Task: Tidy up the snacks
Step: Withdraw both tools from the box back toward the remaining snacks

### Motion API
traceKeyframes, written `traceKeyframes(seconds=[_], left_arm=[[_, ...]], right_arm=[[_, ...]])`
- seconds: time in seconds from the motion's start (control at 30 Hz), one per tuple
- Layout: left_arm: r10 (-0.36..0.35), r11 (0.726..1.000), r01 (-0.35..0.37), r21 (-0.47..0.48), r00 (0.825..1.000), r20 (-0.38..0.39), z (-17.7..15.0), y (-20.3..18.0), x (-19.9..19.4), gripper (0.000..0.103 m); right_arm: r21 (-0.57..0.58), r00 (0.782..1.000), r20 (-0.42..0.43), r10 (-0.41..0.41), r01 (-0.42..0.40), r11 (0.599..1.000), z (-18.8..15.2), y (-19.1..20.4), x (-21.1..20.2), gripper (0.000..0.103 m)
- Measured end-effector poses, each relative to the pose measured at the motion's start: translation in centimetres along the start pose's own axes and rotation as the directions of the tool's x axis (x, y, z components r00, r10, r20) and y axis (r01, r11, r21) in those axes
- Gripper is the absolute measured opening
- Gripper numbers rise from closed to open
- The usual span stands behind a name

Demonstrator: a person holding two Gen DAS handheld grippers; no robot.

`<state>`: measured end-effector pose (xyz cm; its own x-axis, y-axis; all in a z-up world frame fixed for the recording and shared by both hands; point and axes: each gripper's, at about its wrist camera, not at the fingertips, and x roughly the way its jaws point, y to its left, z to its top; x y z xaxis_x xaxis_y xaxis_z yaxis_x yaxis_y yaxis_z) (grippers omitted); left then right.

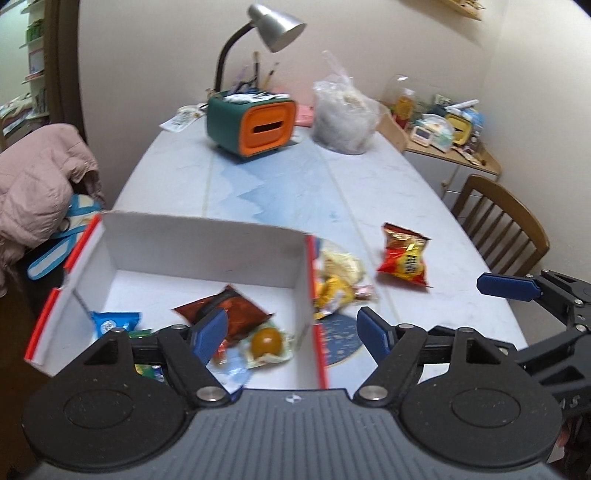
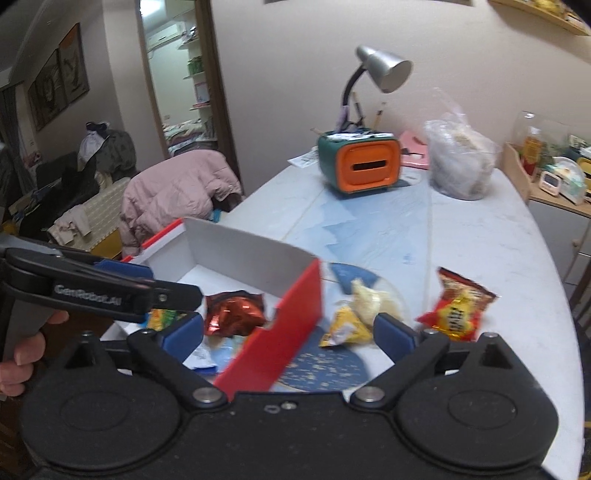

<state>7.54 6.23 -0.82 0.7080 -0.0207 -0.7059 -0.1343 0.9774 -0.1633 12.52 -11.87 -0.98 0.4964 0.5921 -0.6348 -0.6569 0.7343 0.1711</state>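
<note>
A white box with red outer walls (image 1: 207,243) (image 2: 295,295) stands on the table's near left. In it lie a dark red packet (image 1: 229,314) (image 2: 236,312), a blue packet (image 1: 114,321), a wrapped brown egg (image 1: 266,341) and green-yellow packets (image 2: 160,319). Right of the box lie a yellow and pale snack bag (image 1: 338,275) (image 2: 356,314) and a red chip bag (image 1: 404,256) (image 2: 456,310). My left gripper (image 1: 291,332) is open and empty over the box's right wall. My right gripper (image 2: 288,328) is open and empty, also over that wall.
A green-and-orange desk organiser (image 1: 255,125) with a lamp (image 1: 275,27) and a clear plastic bag (image 1: 343,114) stand at the table's far end. A round blue mat (image 1: 341,338) lies under the snacks. A wooden chair (image 1: 506,225) stands right, a pink jacket (image 1: 40,184) left.
</note>
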Motion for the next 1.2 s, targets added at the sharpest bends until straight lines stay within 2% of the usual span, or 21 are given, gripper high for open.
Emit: traceKeyframes(seconds=[0.1, 0.2, 0.37, 0.43, 0.57, 0.77, 1.0, 1.2], left_arm=[[-0.016, 1.0, 0.016, 0.005, 1.0, 0.001, 0.0, -1.7, 0.7, 0.084], [-0.029, 1.0, 0.029, -0.001, 1.0, -0.012, -0.1, -3.4, 1.7, 0.084], [-0.037, 0.999, 0.037, -0.016, 0.999, -0.024, -0.3, -6.3, 3.6, 0.091], [-0.034, 0.999, 0.033, -0.031, 0.999, -0.032, -0.2, -7.5, 4.7, 0.095], [0.0, 0.998, -0.002, -0.056, 0.999, -0.034, -0.2, -9.8, 7.0, 0.095], [0.059, 0.991, -0.065, -0.12, 0.997, -0.049, 0.0, -11.7, 10.5, 0.095], [0.149, 0.975, -0.157, -0.156, 0.987, -0.061, 0.0, -13.0, 14.2, 0.095], [0.183, 0.976, -0.188, -0.11, 0.982, -0.055, -0.1, -13.8, 16.8, 0.095]], right_arm=[[0.021, 1.0, 0.005, -0.022, 0.022, 1.0, -0.3, -2.2, -0.8, 0.1], [0.042, 0.999, 0.003, -0.048, 0.048, 0.998, -0.6, -4.5, -1.4, 0.1], [0.076, 0.996, -0.005, -0.087, 0.087, 0.993, -0.9, -8.5, -2.3, 0.103], [0.085, 0.995, -0.008, -0.099, 0.099, 0.991, -1.1, -10.1, -2.4, 0.103], [0.102, 0.993, -0.032, -0.112, 0.115, 0.988, -1.1, -13.5, -2.0, 0.103], [0.115, 0.991, -0.08, -0.111, 0.12, 0.986, -0.8, -17.9, 0.5, 0.103], [0.136, 0.987, -0.137, -0.088, 0.107, 0.985, 0.3, -21.1, 4.9, 0.103], [0.111, 0.978, -0.201, -0.055, 0.078, 0.991, 1.0, -22.2, 9.2, 0.103]])
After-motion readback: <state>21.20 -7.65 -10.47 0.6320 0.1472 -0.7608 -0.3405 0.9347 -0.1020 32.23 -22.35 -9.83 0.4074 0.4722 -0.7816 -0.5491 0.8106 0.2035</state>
